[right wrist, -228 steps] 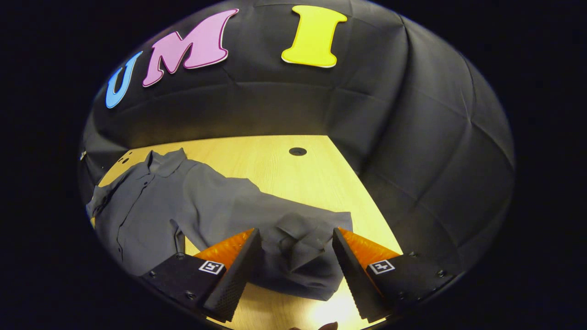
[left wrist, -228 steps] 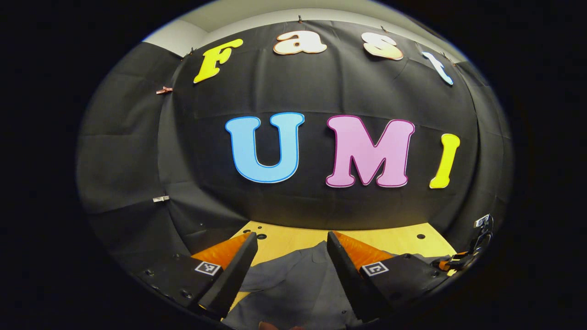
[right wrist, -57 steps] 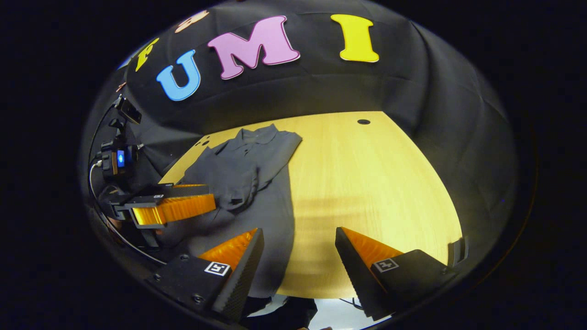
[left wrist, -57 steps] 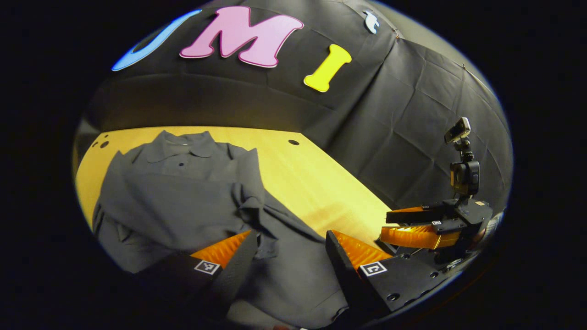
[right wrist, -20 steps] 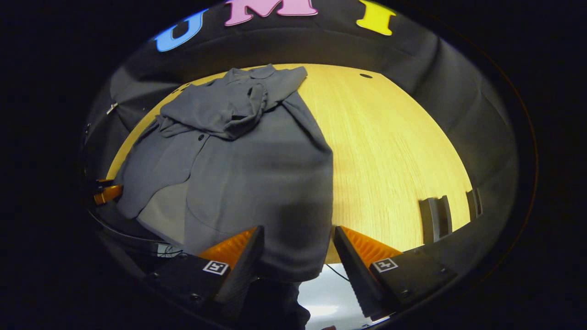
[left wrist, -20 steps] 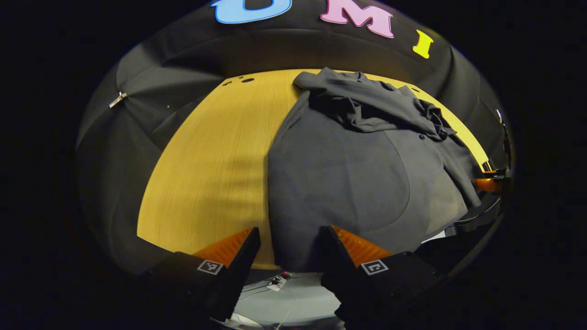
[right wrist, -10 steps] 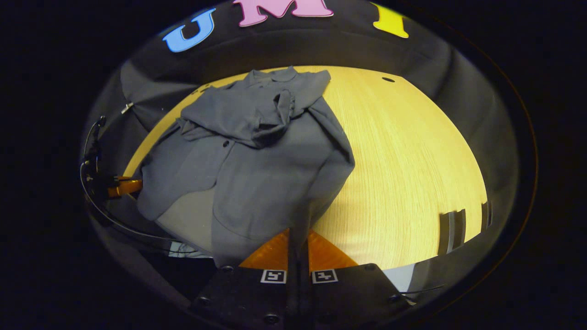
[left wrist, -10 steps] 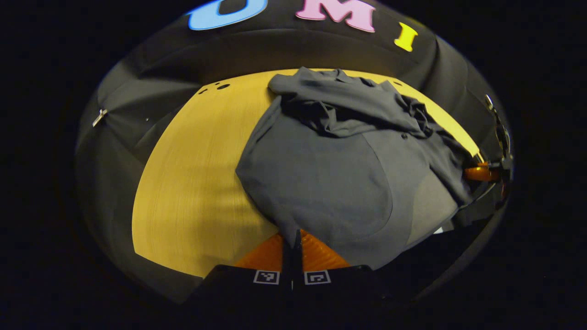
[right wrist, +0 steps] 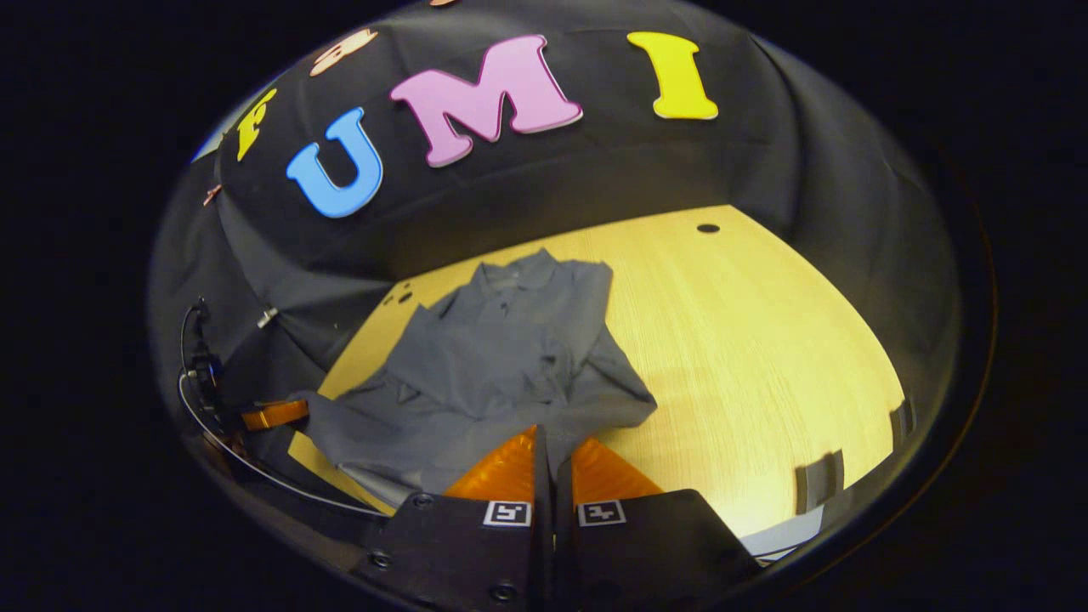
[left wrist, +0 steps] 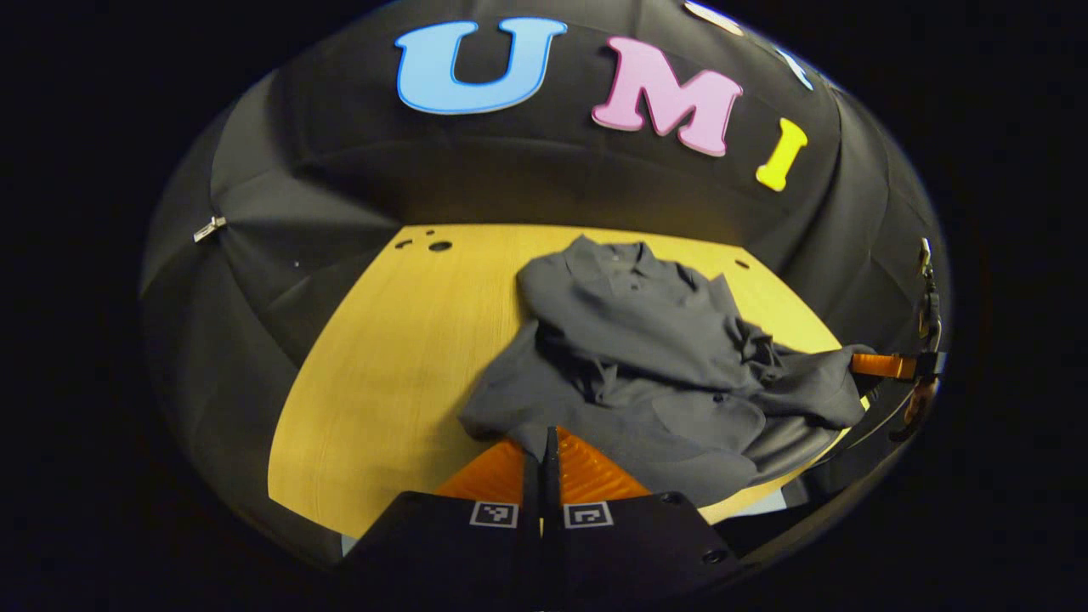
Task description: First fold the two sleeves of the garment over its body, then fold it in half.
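1. The grey shirt [left wrist: 646,340] lies on my table [left wrist: 382,357], sleeves across its body, its near hem raised.
2. My left tool [left wrist: 542,446] is clamped on one hem corner.
3. My right tool [right wrist: 544,450] pinches the other.

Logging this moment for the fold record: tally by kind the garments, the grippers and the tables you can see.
Garments: 1, the grey shirt
Grippers: 2, the left gripper and the right gripper, each shut on the shirt's hem
Tables: 1, the wooden table
Total: 4
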A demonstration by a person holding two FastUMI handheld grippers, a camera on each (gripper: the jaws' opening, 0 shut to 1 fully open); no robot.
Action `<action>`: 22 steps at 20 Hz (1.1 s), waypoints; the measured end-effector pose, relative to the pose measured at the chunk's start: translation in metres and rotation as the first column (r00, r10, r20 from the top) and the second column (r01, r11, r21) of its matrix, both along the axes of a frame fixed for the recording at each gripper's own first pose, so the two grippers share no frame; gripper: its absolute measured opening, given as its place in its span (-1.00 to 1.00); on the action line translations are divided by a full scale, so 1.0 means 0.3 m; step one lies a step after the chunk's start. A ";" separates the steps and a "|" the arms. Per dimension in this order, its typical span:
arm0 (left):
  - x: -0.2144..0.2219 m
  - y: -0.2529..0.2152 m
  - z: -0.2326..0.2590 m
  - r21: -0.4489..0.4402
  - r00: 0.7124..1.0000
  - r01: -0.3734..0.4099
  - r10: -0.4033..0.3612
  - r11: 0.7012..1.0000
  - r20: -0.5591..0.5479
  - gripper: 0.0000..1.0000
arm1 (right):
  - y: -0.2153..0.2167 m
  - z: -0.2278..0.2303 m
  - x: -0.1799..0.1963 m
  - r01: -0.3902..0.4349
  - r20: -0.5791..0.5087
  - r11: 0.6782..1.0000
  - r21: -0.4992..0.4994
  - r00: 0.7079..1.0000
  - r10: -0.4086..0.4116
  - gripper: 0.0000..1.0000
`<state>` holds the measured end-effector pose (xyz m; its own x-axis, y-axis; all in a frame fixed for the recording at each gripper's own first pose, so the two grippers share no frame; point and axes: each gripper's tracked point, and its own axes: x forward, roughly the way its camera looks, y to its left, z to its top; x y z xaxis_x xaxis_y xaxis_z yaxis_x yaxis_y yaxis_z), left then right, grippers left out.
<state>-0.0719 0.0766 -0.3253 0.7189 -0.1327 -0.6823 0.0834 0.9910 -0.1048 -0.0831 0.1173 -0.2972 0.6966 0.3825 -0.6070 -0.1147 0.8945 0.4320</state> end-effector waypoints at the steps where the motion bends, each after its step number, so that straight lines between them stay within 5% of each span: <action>1: 0.038 -0.001 0.036 -0.010 1.000 -0.008 0.008 1.000 0.025 -0.89 | -0.002 0.034 0.044 0.004 0.027 1.000 0.005 1.000 -0.004 -0.90; 11: 0.412 0.025 0.245 -0.055 0.982 -0.060 0.068 0.997 0.176 -0.89 | -0.015 0.180 0.411 0.028 0.180 1.000 0.003 0.983 -0.028 -0.89; 22: 0.807 0.031 0.188 -0.054 0.976 -0.090 0.099 0.994 0.193 -0.89 | -0.026 0.104 0.787 0.033 0.209 0.999 -0.019 0.978 -0.029 -0.89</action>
<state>0.1702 0.0860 -0.2690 0.8482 -0.0848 -0.5229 0.0126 0.9901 -0.1401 0.1531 0.1095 -0.2661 0.8201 0.3465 -0.4555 -0.1722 0.9084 0.3810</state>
